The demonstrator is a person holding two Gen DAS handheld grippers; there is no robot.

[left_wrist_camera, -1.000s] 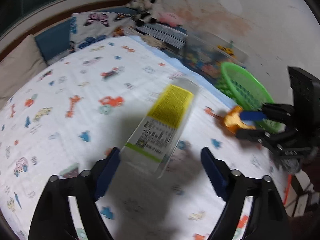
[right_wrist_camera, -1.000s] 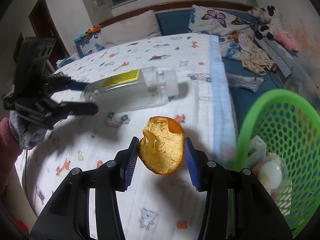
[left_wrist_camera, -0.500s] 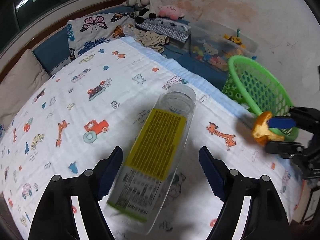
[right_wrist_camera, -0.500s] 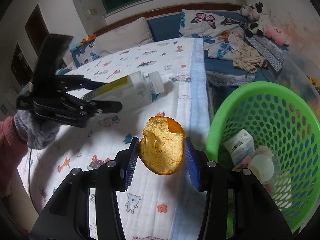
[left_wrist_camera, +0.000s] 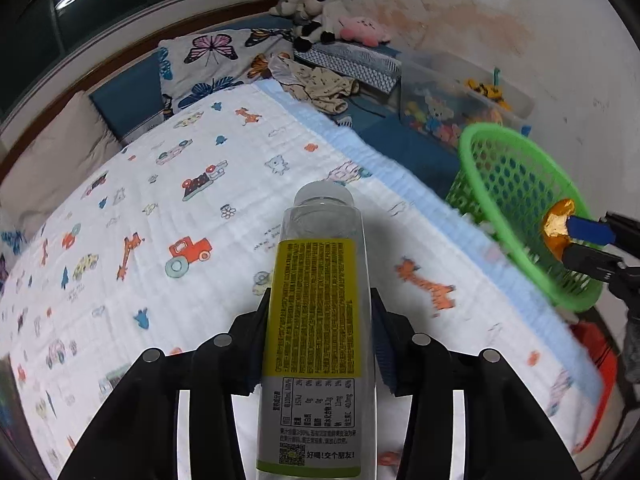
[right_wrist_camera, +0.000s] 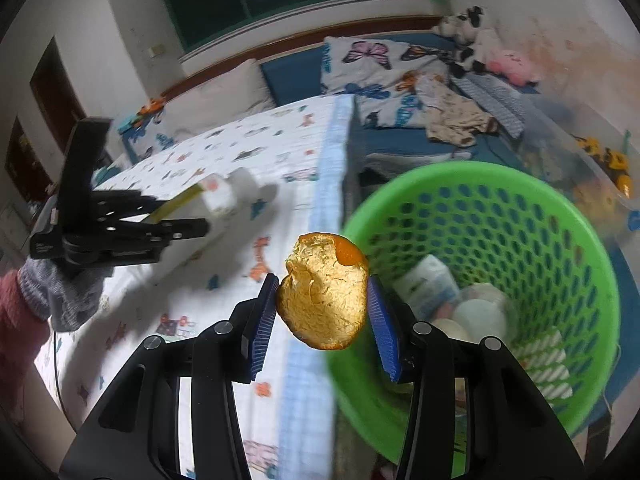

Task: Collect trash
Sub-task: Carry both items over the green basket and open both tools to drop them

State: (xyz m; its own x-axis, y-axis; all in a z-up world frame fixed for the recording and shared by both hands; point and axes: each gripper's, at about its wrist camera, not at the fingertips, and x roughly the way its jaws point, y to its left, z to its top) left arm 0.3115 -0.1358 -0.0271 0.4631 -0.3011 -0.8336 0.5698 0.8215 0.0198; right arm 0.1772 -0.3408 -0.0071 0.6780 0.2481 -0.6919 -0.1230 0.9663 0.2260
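**Two pieces of trash in the tongs, basket waiting on the right**

The clear plastic bottle (left_wrist_camera: 320, 320) is lying lengthwise between the fingers of the left gripper (left_wrist_camera: 319, 332), cap end pointing far up the bed, and those jaws have just been closing in on its yellow-labelled body. The pads are now sitting against its sides. It is looking empty, so light, smooth-walled and likely to dent or slip; the labelled middle is probably the safest place to squeeze. Over on the right, the right gripper (right_wrist_camera: 323, 312) is clamping an orange peel (right_wrist_camera: 323, 290) by its two edges, holding it in the air at the near rim of the green basket (right_wrist_camera: 592, 264). The peel is looking soft, light and pliable, so a gentle pinch should be enough. Beneath the bottle, the printed bedsheet (left_wrist_camera: 168, 208) is spreading away towards the far pillows.
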